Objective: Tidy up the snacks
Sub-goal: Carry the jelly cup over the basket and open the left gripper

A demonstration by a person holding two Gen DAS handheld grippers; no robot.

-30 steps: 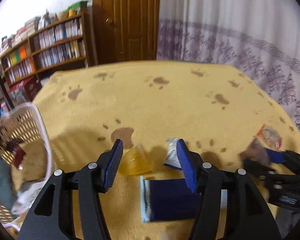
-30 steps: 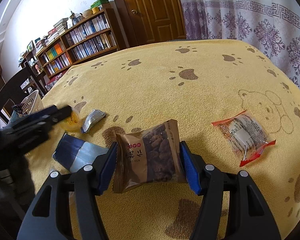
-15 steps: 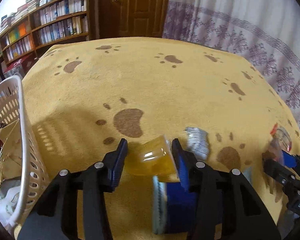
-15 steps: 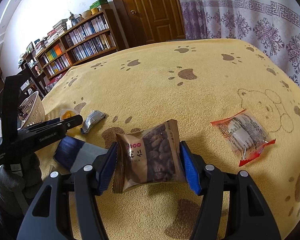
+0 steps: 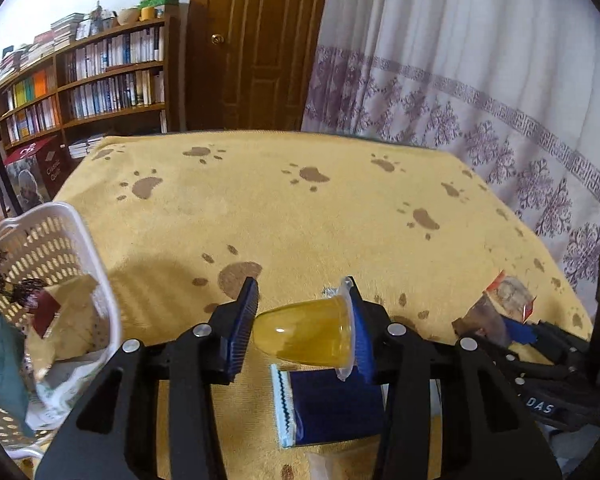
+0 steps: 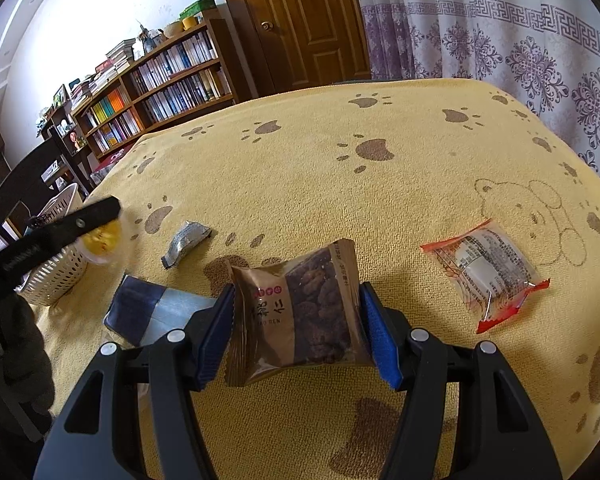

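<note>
Lifted off the table [image 5: 260, 208] now, the jelly cup [image 5: 306, 336] sits clamped in the left gripper [image 5: 302, 326] beside the basket [image 5: 96, 264]; the right gripper [image 6: 298, 330] holds a brown snack packet [image 6: 300, 308].

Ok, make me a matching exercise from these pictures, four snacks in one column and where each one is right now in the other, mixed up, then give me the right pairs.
Column one:
1. translucent yellow jelly cup
2. brown nut packet
3. clear red-edged wrapper
4. small silver foil packet

Column two:
A. lying loose on the yellow paw-print cloth, to the right of the right claw
B. clamped in the left claw
C. lying loose on the cloth near the white plastic basket
D. clamped in the right claw

Pairs: 1-B, 2-D, 3-A, 4-C
</note>
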